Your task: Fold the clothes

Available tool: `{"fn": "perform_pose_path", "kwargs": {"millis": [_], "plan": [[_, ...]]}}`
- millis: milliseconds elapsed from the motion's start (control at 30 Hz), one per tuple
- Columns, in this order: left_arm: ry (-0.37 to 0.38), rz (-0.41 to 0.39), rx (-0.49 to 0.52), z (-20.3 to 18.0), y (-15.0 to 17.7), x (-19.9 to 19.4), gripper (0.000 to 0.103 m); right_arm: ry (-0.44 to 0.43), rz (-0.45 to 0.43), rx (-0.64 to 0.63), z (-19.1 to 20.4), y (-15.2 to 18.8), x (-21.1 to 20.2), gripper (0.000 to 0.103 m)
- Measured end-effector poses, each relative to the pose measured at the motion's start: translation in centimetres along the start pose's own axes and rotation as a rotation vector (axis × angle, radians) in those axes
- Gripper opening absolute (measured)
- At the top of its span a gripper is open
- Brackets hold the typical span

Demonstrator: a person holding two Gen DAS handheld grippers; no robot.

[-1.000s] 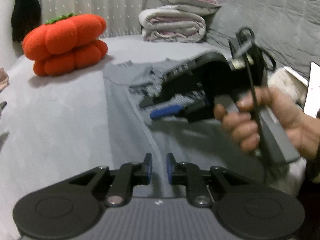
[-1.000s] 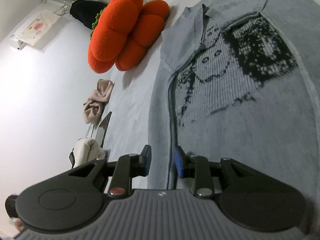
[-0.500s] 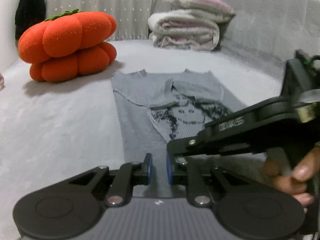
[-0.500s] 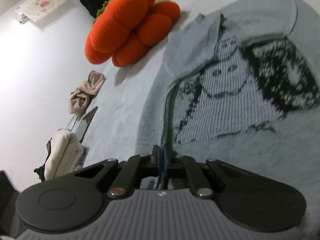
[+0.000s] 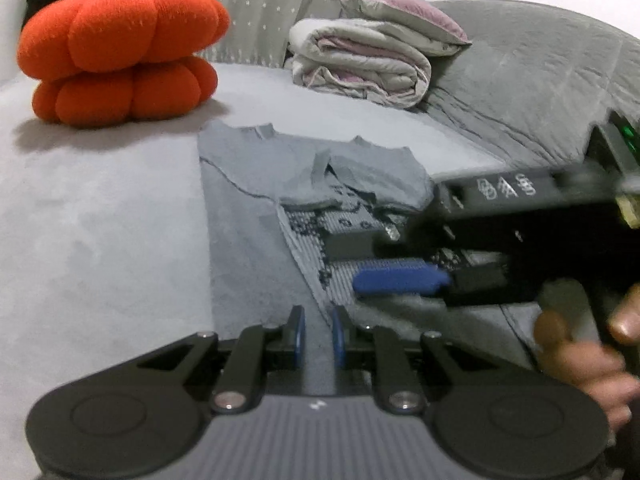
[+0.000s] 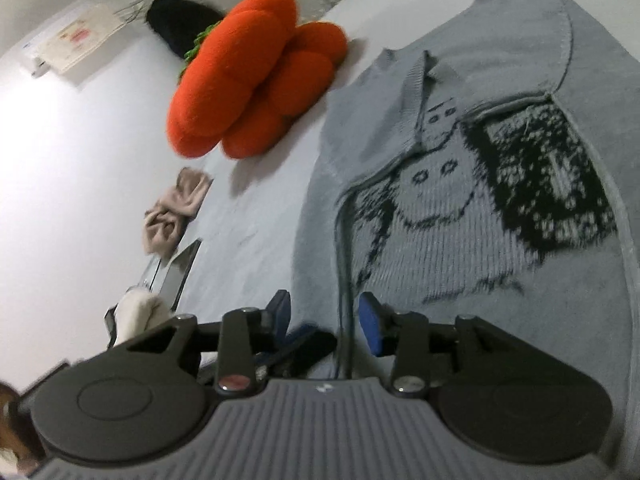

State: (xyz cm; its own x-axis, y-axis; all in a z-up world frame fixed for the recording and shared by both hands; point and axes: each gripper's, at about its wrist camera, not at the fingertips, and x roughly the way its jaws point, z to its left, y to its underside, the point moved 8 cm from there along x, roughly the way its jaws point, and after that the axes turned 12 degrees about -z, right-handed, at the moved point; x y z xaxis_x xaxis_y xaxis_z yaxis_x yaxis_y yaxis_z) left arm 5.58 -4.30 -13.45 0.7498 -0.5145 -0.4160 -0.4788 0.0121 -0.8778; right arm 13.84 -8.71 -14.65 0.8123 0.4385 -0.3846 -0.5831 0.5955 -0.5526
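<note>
Right gripper [image 6: 324, 320]: jaws opening now, blue pads standing apart over the grey sweater [image 6: 460, 216]. Half a second ago they were pinched tight at the folded edge that runs down the left side of the knit picture; that edge now lies between the pads, untouched as far as I can see. Reading: a pinch on the fold has just been let go, so this fold is likely set down and a fresh hold comes next.

Left gripper [image 5: 318, 336]: narrow gap, nothing between the pads, low over the sweater's near part at bottom centre of its frame. It has slid in closer beside the other tool over the last second.

The sweater lies flat on the grey bed cover [image 5: 100, 240], mid-frame in the left view, sleeves already turned in over the chest (the knit face shows between them). Body fold not yet done, by my judgement.

Around: orange pumpkin cushion [image 5: 120, 52] upper left, well apart from the sweater; folded quilt [image 5: 360, 64] with a pillow on top, upper centre; a crumpled beige cloth [image 6: 176, 208] and what looks like a laptop at the left of the right view.

In the way: the right tool and the hand [image 5: 580, 344] holding it cover the sweater's right side in the left view, so the two tools crowd one hem.
</note>
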Motion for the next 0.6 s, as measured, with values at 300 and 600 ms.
{"fn": "perform_pose_path", "kwargs": {"millis": [300, 600], "plan": [[0.021, 0.014, 0.025, -0.3, 0.6, -0.7, 0.015, 0.134, -0.148, 0.142, -3.2, -4.1, 4.4, 0.033], [0.072, 0.027, 0.028, -0.7, 0.5, -0.5, 0.015, 0.273, -0.286, -0.099, -2.1, -6.3, 4.5, 0.005]]}}
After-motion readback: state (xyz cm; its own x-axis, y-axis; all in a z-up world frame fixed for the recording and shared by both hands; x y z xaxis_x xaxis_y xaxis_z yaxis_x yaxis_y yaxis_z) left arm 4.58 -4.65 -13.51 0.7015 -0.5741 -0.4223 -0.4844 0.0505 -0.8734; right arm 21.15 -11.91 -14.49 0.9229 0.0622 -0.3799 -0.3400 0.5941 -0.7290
